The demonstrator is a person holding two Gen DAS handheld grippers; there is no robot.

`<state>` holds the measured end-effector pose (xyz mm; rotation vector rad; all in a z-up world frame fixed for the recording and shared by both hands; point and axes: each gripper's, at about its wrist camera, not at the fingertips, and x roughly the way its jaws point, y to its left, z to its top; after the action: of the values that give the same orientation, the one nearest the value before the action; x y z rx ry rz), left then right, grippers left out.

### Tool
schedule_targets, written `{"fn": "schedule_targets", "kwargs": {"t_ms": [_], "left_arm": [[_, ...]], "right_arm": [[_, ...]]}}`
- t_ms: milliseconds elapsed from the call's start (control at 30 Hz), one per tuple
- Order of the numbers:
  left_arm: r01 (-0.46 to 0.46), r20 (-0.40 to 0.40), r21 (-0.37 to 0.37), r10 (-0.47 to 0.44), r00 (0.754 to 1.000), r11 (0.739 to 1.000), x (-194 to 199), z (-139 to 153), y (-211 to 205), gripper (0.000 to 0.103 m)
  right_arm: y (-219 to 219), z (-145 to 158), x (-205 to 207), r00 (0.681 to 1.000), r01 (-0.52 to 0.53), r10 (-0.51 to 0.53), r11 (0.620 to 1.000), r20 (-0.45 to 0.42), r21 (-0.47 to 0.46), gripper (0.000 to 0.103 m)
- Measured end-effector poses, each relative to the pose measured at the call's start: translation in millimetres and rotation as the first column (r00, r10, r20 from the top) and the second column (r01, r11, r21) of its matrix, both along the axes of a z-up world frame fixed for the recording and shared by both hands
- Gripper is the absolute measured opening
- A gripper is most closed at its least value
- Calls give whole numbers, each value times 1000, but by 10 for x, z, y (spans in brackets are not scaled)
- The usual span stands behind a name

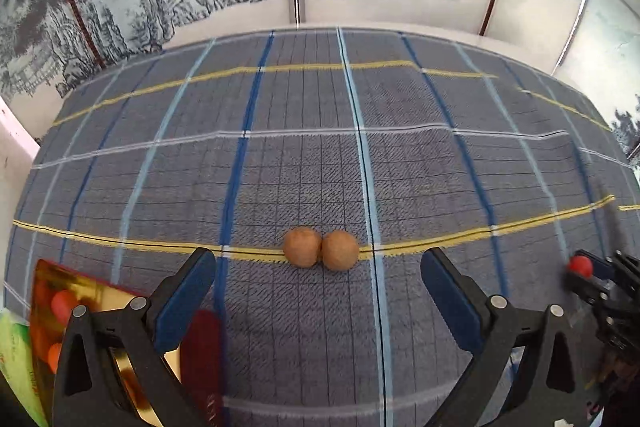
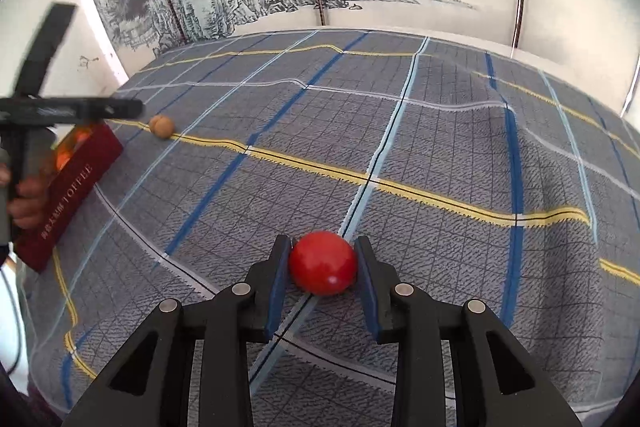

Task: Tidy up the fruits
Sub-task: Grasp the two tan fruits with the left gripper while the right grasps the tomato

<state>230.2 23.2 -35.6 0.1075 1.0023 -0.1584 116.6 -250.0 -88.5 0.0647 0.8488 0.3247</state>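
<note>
the right gripper [image 2: 323, 263] clamps a glossy round red fruit [image 2: 323, 262] at lower centre; the left gripper [image 1: 318, 291] gapes wide before two brown round fruits [image 1: 320, 249]. next, probably carry the red one to the dark red box [image 2: 72, 183] at left.

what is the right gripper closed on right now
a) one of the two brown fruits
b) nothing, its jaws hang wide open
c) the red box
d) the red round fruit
d: in the right wrist view the right gripper has both pads pressed against the sides of the red round fruit, while the two brown fruits lie untouched on the checked cloth.
</note>
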Motion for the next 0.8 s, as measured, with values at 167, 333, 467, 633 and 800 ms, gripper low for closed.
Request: {"fn": "schedule_targets", "kwargs": {"t_ms": [167,333,467,633,800], "left_arm": [[14,-36,37,-12,999,999,122,-189,-90,61],[18,-56,-47,-20,998,999,97,-300,-67,43],[34,0,-80,-34,999,996,-232,-169,-126,43],[39,67,-132,-31,997,990,-815,80,-217,43],[36,90,-200,-18,996,979,-1348,316,-155,43]], "right_arm": [[-18,-6,-5,1000,0,0,1000,-4,24,34],[-60,-9,6,1000,9,-9,998,-12,55,34],[-58,-7,10,1000,12,-11,999,-11,52,34],[-65,-10,18,1000,17,-16,999,-12,48,34],[-58,-8,30,1000,19,-19,999,-12,38,34]]}}
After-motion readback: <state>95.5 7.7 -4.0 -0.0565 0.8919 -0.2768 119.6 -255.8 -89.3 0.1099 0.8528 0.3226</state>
